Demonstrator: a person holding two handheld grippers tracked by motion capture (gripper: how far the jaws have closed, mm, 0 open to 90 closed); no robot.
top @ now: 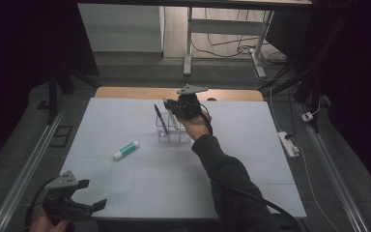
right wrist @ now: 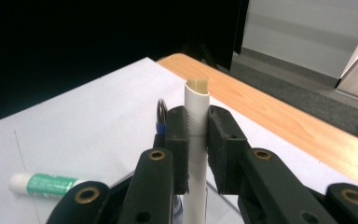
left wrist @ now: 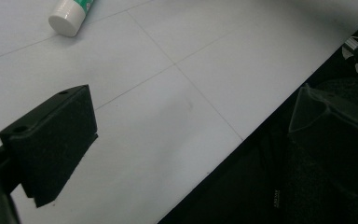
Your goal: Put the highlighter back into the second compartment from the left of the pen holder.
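Note:
My right gripper (right wrist: 196, 135) is shut on a white stick (right wrist: 197, 100) with a beige tip, held upright. In the high view this gripper (top: 172, 109) hangs over a clear holder (top: 175, 136) near the far middle of the white mat. A blue pen (top: 159, 118) stands tilted in the holder; its top also shows just behind the left jaw, as the blue pen (right wrist: 161, 117). A green and white glue stick (top: 126, 150) lies on the mat, left of and nearer than the holder. My left gripper (top: 94, 193) sits open at the near left corner with nothing between its jaws.
The white mat (top: 251, 159) covers most of a wooden table (top: 125, 92), whose bare far edge shows behind it. A power strip (top: 288, 143) and cables lie on the floor to the right. The glue stick's cap (left wrist: 70, 18) appears at the top of the left gripper view.

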